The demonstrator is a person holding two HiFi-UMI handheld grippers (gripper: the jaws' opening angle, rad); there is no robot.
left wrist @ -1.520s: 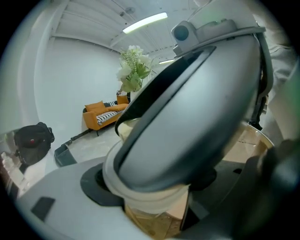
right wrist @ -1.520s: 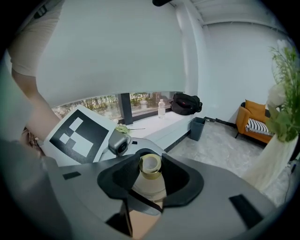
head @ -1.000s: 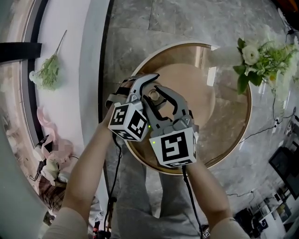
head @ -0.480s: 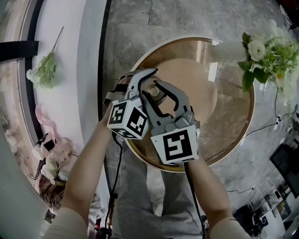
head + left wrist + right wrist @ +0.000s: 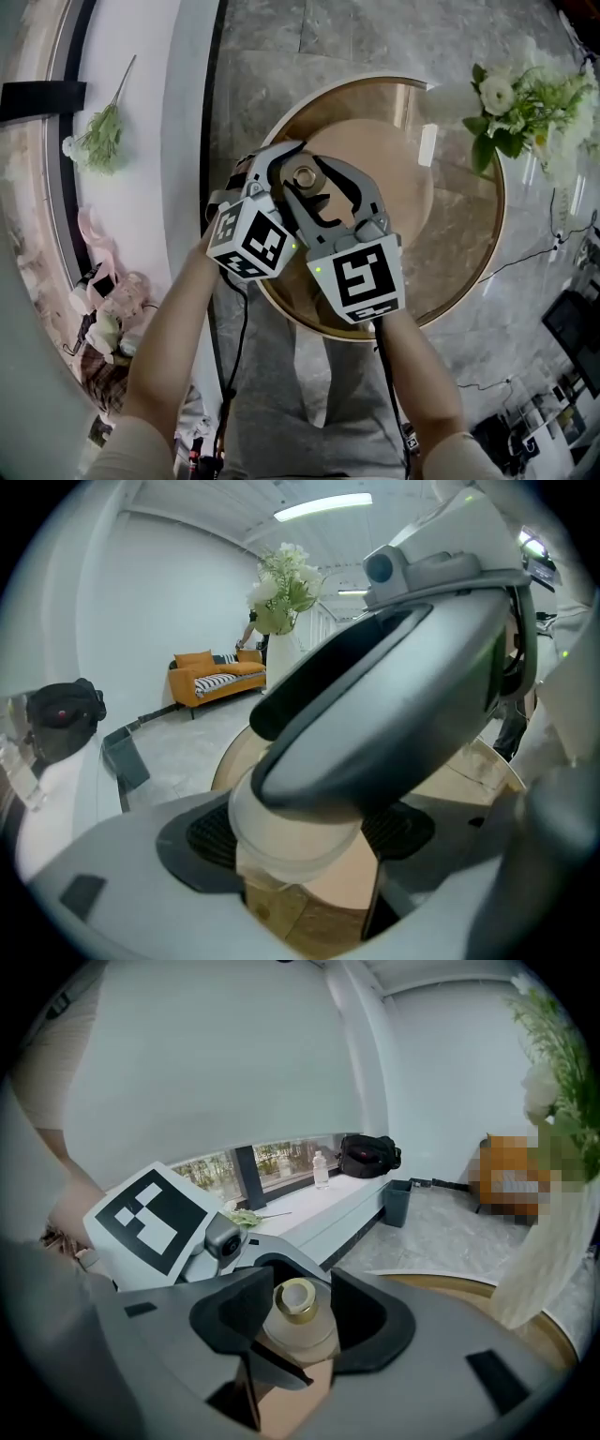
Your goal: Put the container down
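A small frosted container (image 5: 302, 176) with a gold neck sits between both grippers above the round wooden table (image 5: 450, 234). My left gripper (image 5: 296, 167) holds its round body (image 5: 295, 841), with a black pad pressed on each side. My right gripper (image 5: 309, 184) reaches across the same container from the other side. In the right gripper view, the gold-rimmed neck (image 5: 299, 1299) stands between the right gripper's dark pads (image 5: 370, 1321), which are opening with a thin gap on the right. Whether the container's base touches the table is hidden.
A white vase of flowers (image 5: 525, 112) stands at the table's far right edge. A green sprig (image 5: 98, 141) lies on the white ledge to the left. Farther back in the room are an orange sofa (image 5: 216, 677), a grey bin (image 5: 122, 757) and a black bag (image 5: 61, 714).
The right gripper's jaws have spread wider around the container. Both grippers shifted slightly and the gold top shows more plainly.
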